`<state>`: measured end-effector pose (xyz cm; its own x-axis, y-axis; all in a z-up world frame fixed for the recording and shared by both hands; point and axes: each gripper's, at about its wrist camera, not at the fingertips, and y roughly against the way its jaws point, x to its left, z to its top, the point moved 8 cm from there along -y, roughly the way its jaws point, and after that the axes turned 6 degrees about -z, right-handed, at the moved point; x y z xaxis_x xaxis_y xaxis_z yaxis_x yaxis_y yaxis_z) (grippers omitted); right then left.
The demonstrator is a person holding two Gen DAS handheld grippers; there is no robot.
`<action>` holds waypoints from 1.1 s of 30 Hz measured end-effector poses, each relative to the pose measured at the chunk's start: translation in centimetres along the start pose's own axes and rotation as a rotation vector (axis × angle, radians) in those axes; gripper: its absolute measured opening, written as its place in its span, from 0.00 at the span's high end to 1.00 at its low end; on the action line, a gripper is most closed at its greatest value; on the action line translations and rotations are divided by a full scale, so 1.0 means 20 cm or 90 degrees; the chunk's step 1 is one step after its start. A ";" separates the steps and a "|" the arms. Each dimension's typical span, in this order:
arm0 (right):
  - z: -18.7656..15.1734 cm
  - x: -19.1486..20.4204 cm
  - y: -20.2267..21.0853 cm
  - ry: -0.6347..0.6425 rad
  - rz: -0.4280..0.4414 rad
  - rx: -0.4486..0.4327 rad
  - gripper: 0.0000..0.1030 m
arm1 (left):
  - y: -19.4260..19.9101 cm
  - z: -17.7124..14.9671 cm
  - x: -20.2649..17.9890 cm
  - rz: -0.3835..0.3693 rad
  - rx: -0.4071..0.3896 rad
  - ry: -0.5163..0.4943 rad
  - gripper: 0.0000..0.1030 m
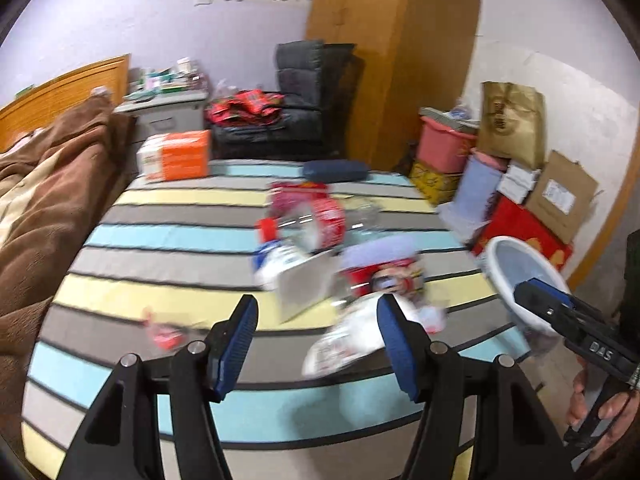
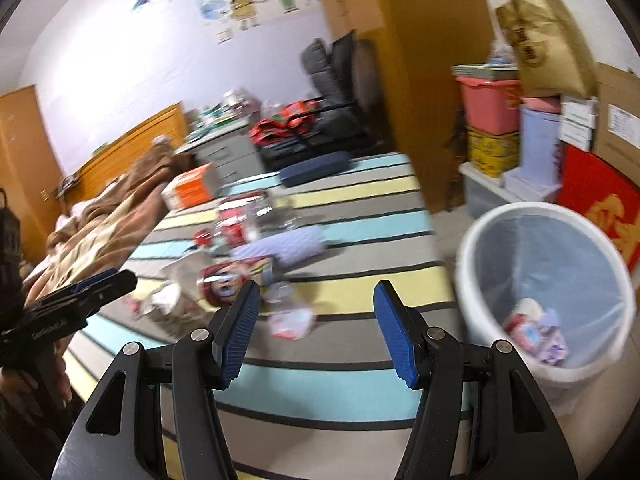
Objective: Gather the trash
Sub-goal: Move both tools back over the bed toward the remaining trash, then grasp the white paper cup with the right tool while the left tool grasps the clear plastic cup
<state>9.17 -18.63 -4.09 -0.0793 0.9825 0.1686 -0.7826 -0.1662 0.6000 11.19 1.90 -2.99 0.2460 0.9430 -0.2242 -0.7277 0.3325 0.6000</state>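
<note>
From your left wrist camera, your left gripper [image 1: 318,320] hangs over the striped mat [image 1: 160,240] with its blue pads [image 1: 240,340] spread apart and nothing between them. The trash pile [image 1: 320,248] lies just ahead on the mat: a clear bottle with a red label [image 1: 320,220], a flat white card [image 1: 306,284], a crumpled white wrapper [image 1: 348,340] beside the right pad, and a small red wrapper [image 1: 166,334] off to the left. At the right edge your right gripper [image 1: 538,294] shows in front of the white trash bin [image 1: 500,252]. From your right wrist camera, your right gripper [image 2: 316,312] is also spread and empty above the mat. The bin [image 2: 480,240] stands just right of it on the floor, lined with a clear bag and already holding a few wrappers [image 2: 536,334]. The pile [image 2: 240,264] sits ahead and left, blurred, with your left gripper [image 2: 108,284] at the left edge.
</note>
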 end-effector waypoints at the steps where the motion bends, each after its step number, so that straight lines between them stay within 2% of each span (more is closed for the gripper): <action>1: -0.01 0.04 -0.01 0.008 0.009 0.005 0.41 | 0.00 -0.02 0.05 0.009 0.002 0.004 0.38; 8: -0.08 0.28 -0.09 0.087 0.059 0.023 0.41 | 0.02 -0.10 0.30 0.052 0.023 0.042 0.36; 10: -0.09 0.33 -0.11 0.110 0.062 0.029 0.41 | 0.02 -0.11 0.34 0.049 0.016 0.051 0.35; 19: -0.10 0.42 -0.23 0.153 0.071 0.065 0.41 | -0.08 -0.16 0.49 0.059 0.058 0.065 0.33; 23: -0.10 0.45 -0.26 0.161 0.090 0.076 0.41 | -0.14 -0.17 0.55 0.070 0.078 0.062 0.33; 27: -0.12 0.49 -0.28 0.169 0.101 0.087 0.41 | -0.20 -0.18 0.58 0.046 0.097 0.078 0.32; 29: -0.13 0.51 -0.29 0.174 0.116 0.092 0.41 | -0.22 -0.19 0.59 0.049 0.107 0.074 0.31; 33: -0.14 0.55 -0.30 0.188 0.128 0.092 0.41 | -0.25 -0.18 0.60 0.025 0.107 0.082 0.31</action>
<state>11.27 -6.70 -7.92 -0.4132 0.9077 0.0739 -0.6404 -0.3473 0.6851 15.48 11.42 -11.35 0.1274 0.9491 -0.2880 -0.6154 0.3033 0.7275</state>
